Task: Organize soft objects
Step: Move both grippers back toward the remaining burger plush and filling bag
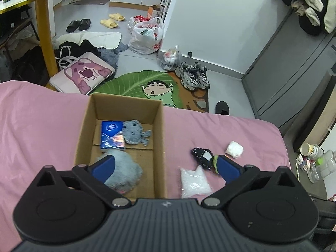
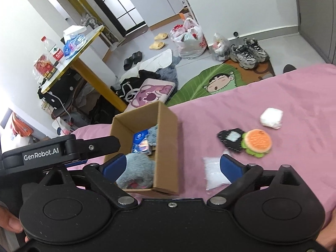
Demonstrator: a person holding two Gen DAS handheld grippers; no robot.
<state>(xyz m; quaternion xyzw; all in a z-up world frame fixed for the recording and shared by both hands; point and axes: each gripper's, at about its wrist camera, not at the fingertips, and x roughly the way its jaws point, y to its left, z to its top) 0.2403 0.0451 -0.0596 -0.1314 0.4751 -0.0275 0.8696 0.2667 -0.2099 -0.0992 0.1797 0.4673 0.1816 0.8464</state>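
Note:
An open cardboard box (image 1: pixel 161 130) stands on the pink bed. Inside it lie a blue tissue pack (image 1: pixel 112 134), a small grey plush (image 1: pixel 134 133) and a grey fluffy ball (image 1: pixel 126 176). To its right on the sheet are a clear bag of white filling (image 1: pixel 195 181), a black dotted pouch (image 1: pixel 201 156), a white wad (image 1: pixel 234 149) and a burger plush (image 2: pixel 257 142). My left gripper (image 1: pixel 166 166) hovers open over the box's near end, holding nothing. My right gripper (image 2: pixel 172 167) is open too, straddling the box's right wall (image 2: pixel 168 126) and the clear bag (image 2: pixel 214 174).
The bed edge (image 1: pixel 189 109) drops to a floor with a leaf rug (image 1: pixel 134 82), sneakers (image 1: pixel 194 76), plastic bags (image 1: pixel 147 35), a pink cushion (image 1: pixel 84 74) and a yellow-legged table (image 1: pixel 45 31). A grey cabinet (image 1: pixel 294 63) stands on the right. A hand (image 2: pixel 9 222) grips the right gripper.

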